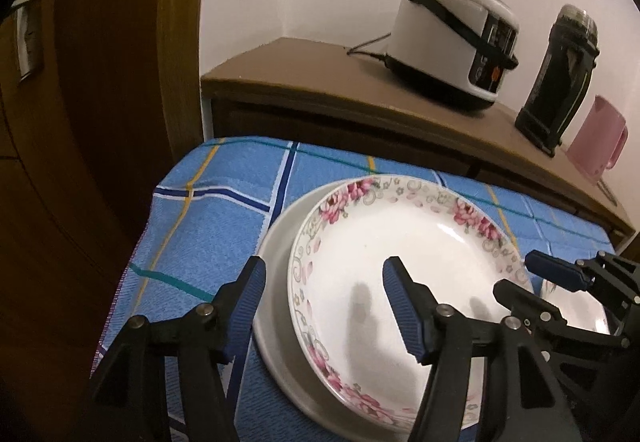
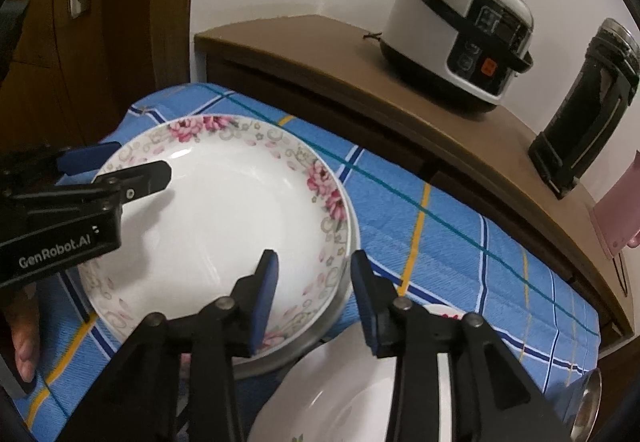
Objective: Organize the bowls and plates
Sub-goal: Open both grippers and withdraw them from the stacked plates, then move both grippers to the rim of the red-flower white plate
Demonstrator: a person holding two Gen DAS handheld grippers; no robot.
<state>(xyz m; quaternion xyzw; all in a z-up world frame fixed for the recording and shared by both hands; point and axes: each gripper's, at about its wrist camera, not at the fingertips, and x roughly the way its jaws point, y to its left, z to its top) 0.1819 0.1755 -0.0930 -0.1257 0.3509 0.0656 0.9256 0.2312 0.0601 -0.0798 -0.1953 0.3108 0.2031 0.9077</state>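
Floral plate (image 1: 404,282) flat, face-up on plain plate (image 1: 276,250); both hand-held grippers (image 1: 324,306) (image 2: 314,294) open, straddling its rim.

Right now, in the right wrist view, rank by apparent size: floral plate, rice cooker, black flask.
1. Floral plate, largest, though it is nearest the camera.
2. Rice cooker.
3. Black flask, smallest, though not by much; the fisheye edge distorts it.

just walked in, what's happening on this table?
A person with a gripper in each hand is stacking dishes on a blue checked tablecloth. A floral plate sits on a plain plate. The left gripper and right gripper straddle opposite rims of the floral plate, jaws open, gripping nothing. More dishes wait nearby.
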